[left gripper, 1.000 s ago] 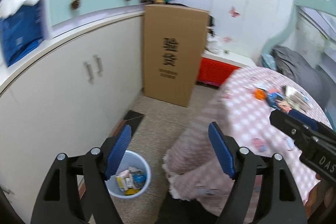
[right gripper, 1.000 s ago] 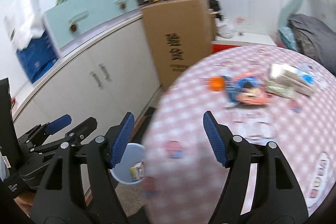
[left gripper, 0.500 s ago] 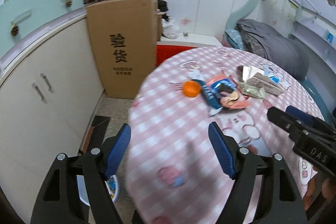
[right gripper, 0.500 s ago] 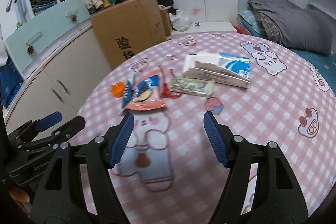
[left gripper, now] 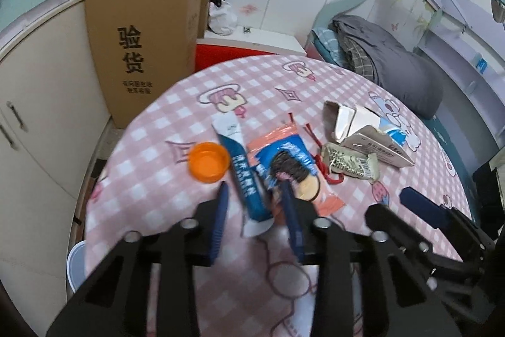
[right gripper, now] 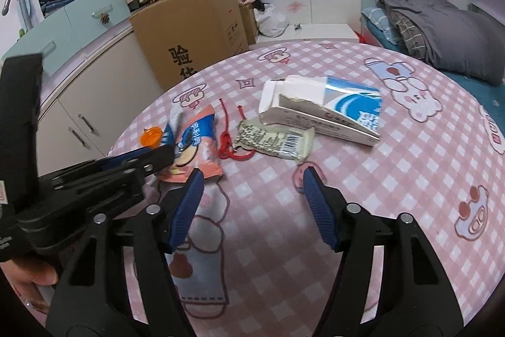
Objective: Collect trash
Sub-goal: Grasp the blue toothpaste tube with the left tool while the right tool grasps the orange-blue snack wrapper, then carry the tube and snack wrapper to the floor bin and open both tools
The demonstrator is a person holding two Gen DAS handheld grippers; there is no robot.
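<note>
1. Both cameras have swung off the floor and cabinet and onto the round table [left gripper: 176,242]; a second ago the white bin with scraps filled the left view, now only its rim [left gripper: 74,261] shows at the table's lower-left edge.
2. Left gripper [left gripper: 254,195]: jaws have just been closing and now stand narrow. The blue tube-shaped wrapper [left gripper: 241,176] lies between the blue pads. Whether the pads actually press on it cannot be told; the frame is blurred there.
3. Right gripper [right gripper: 249,179]: jaws have just eased in a little, but stand wide with only bare checked cloth between them, just short of the silver snack wrapper [right gripper: 271,141].
4. A hand [right gripper: 30,283] shows at the lower-left edge of the right view, under the left tool's body.
5. Trash on the cloth, nearest row: orange cap [left gripper: 208,161] left of the blue wrapper; pink-and-blue cookie packet [left gripper: 290,166] touching the wrapper's right side, its near corner under the left tool's right pad.
6. Next: red string [right gripper: 230,144] between the cookie packet and the silver wrapper.
7. Further back: torn white-and-blue carton [right gripper: 328,109], flattened, beyond the silver wrapper.
8. Beyond the table: tall cardboard box [left gripper: 145,37] with black printed characters against the cream cabinets [left gripper: 34,116]; grey bedding [right gripper: 442,30] on a bed, far right.
</note>
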